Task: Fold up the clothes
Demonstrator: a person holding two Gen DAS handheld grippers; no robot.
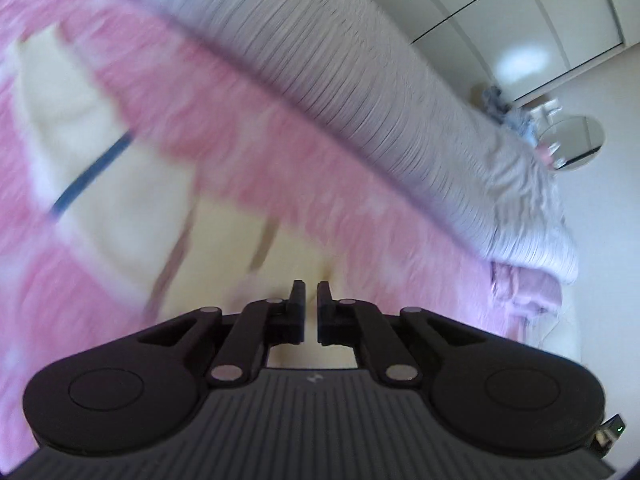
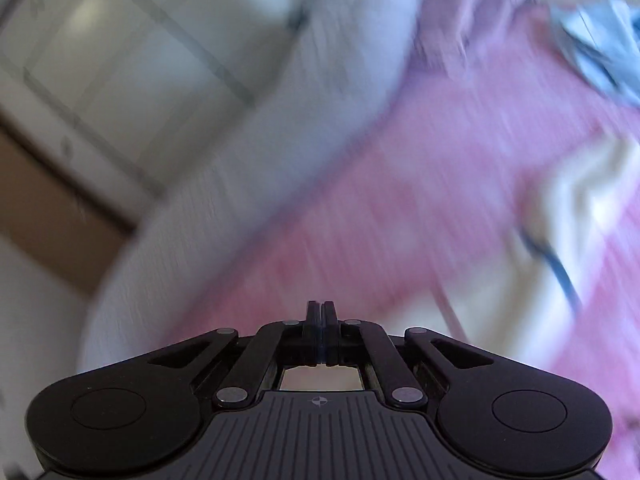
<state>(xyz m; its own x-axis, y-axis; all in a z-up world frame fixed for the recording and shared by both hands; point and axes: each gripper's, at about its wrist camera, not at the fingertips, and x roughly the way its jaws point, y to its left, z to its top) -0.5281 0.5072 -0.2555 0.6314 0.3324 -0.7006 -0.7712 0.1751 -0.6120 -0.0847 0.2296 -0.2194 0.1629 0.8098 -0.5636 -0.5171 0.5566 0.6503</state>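
Pink fleece blanket (image 1: 312, 148) covers the bed, blurred by motion in both views. On it lies a cream garment (image 1: 132, 200) with a dark blue stripe (image 1: 92, 176), spread flat and creased. In the left wrist view the cream cloth reaches right up to the left tongs (image 1: 311, 292), whose tips stand slightly apart with a narrow gap and nothing between them. A grey ribbed cover (image 1: 360, 64) runs along the far edge of the blanket, bunched at its right end. Beyond it stands a white wardrobe (image 1: 520, 8), and a crumpled blue-grey cloth (image 1: 508, 112) sits near a round mirror (image 1: 572, 140).

In the right wrist view the right tongs (image 2: 321, 312) are pressed together, holding nothing, over the pink blanket. The cream garment (image 2: 560, 240) lies off to the right, well apart from those tips.
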